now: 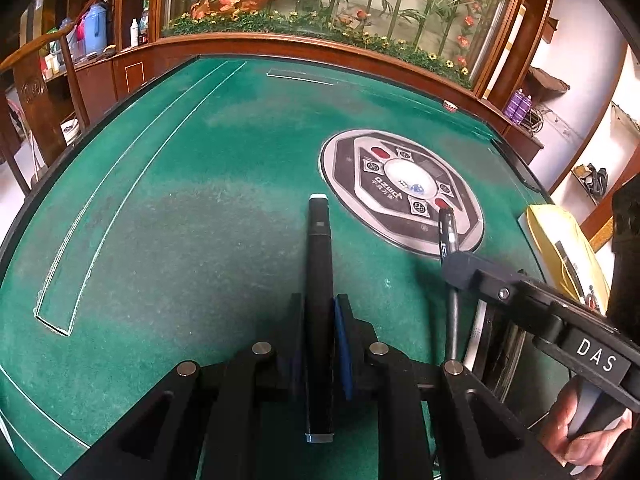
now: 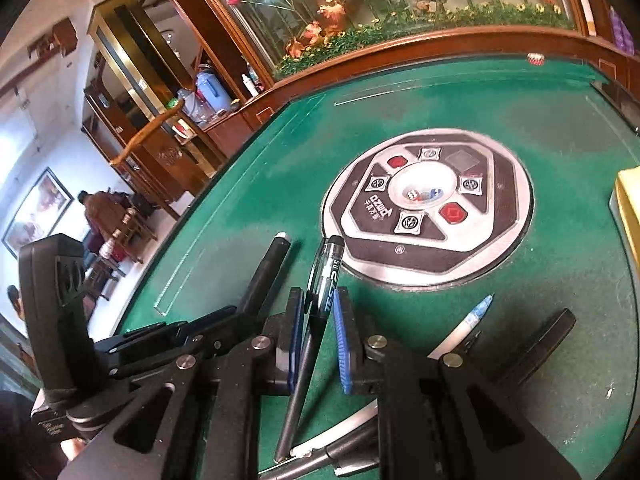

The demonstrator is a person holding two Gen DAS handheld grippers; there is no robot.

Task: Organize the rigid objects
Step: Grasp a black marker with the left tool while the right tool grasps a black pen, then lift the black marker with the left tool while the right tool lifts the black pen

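Black marker clamped in left gripper, pointing across green counter. Clear-capped pen pinched in right gripper. Only right view shows white pen lying beside; left view shows yellow box.

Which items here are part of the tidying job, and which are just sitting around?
Part of the job:
black marker, clamped in the left gripper
black gel pen, between the right gripper fingers
white pen lying on the felt
yellow box

Just lying about:
dice console
table
flower display
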